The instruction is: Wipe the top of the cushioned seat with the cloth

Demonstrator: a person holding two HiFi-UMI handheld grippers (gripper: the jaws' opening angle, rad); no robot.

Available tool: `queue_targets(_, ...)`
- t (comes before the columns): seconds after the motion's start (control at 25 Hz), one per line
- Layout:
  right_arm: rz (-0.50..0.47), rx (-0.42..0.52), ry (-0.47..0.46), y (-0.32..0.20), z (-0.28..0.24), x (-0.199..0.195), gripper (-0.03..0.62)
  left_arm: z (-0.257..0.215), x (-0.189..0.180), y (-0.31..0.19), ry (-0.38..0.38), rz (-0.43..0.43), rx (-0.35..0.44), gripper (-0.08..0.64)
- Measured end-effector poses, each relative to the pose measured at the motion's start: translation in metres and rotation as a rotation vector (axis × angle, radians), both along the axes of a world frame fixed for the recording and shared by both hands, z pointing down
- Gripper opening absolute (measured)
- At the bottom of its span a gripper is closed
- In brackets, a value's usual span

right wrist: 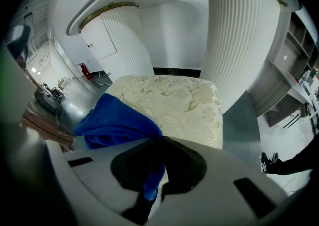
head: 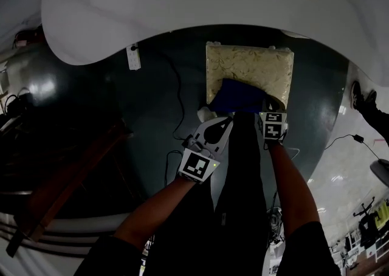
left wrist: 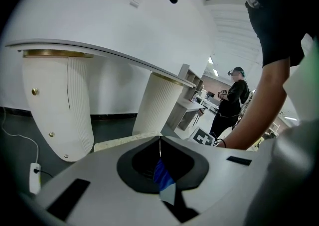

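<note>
The cream, leaf-patterned cushioned seat (head: 255, 65) carries a bunched blue cloth (head: 240, 95) on its near edge. At that edge's right end, the right gripper (head: 272, 108) has its jaws clamped on the cloth. Just off the seat's near left corner, the left gripper (head: 226, 123) has its jaws together, a blue sliver of cloth between them.

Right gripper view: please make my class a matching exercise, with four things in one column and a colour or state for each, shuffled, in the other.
Things:
1. cloth
2. cushioned seat
3. table column
4. right gripper

Colour or state:
A. cream with a leaf pattern
B. white and ribbed
C. blue
D. shut on the cloth

Pairs: 1-C, 2-A, 3-B, 4-D
</note>
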State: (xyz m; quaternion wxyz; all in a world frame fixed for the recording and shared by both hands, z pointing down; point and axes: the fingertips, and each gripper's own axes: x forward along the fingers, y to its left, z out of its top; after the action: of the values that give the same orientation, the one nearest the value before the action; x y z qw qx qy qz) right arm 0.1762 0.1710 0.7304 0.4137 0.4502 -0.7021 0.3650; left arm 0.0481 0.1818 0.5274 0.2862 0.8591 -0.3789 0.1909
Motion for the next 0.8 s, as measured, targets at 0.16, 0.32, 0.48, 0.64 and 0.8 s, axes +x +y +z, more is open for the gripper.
queue_targets(0.16, 0.066, -0.012, 0.003, 0.001, 0.003, 0.017, 0.049, 0.001, 0.014, -0.007, 0.008, 0.015, -0.005, 0.015)
queue_targets(0.32, 0.073, -0.016, 0.012, -0.002, 0.003, 0.033, 0.049, 0.0, 0.03, -0.013, 0.02, 0.038, -0.005, 0.015)
queue_targets(0.48, 0.099, -0.035, 0.024, -0.003, 0.004, 0.052, 0.049, 0.001, 0.042, -0.022, 0.028, 0.06, -0.003, 0.015)
queue_targets(0.64, 0.119, -0.045, 0.028, -0.004, 0.004, 0.067, 0.049, 0.002, 0.05, -0.03, 0.028, 0.072, -0.012, 0.015)
queue_targets(0.8, 0.153, -0.047, 0.021, -0.004, 0.008, 0.079, 0.049, 0.004, 0.06, -0.039, 0.014, 0.106, -0.019, 0.015)
